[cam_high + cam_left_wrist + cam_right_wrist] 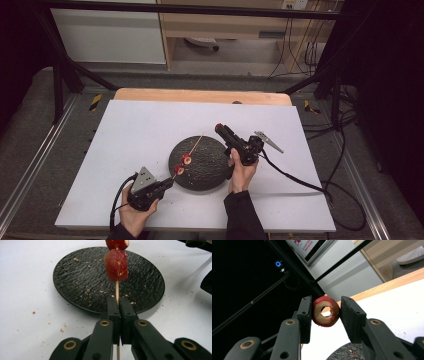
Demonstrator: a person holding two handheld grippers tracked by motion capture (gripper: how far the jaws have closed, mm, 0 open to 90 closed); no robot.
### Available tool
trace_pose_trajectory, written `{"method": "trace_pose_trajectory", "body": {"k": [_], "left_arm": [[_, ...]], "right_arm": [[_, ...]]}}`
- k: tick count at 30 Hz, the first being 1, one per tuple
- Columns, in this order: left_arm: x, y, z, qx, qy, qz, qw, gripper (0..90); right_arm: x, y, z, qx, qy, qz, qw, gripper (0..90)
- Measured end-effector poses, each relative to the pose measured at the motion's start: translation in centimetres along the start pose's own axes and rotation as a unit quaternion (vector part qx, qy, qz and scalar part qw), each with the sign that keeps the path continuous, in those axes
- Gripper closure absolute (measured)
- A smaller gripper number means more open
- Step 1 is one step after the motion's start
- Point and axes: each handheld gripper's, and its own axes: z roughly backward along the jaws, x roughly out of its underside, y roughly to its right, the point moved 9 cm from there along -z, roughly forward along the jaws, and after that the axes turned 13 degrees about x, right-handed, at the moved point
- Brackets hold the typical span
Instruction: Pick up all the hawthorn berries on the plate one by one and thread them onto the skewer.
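Two red fruit slices (pixel 116 264) sit threaded on the skewer (pixel 117 290), which the left tool (pixel 121 305) clamps tight between closed jaws, over the near edge of the black plate (pixel 207 172) on the white table (pixel 135 135). The right tool (pixel 326 312), raised above the plate's far side, pinches a cored apple ring (pixel 326 311).

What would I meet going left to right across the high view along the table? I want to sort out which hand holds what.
Left gripper clamping the skewer → two red fruit slices on it → black plate → right gripper pinching a red fruit ring.
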Motion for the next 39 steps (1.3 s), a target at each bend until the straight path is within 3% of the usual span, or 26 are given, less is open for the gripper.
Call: {"method": "trace_pose_trajectory", "body": {"k": [16, 24, 39], "left_arm": [[-1.1, 1.1, -1.6, 0.010, 0.004, -0.010, 0.9999, 88.2], [-0.8, 1.4, -2.2, 0.015, 0.004, -0.009, 0.9998, 88.2], [-0.8, 1.3, -2.2, 0.012, 0.008, -0.009, 0.9999, 88.2]], "right_arm": [[-0.8, 0.0, -0.5, -0.010, 0.024, -0.019, 0.9995, 63.0], [-0.7, -0.1, -0.5, -0.016, 0.029, -0.026, 0.9991, 63.0], [-0.1, -0.2, -0.4, -0.019, 0.025, -0.023, 0.9992, 63.1]]}}
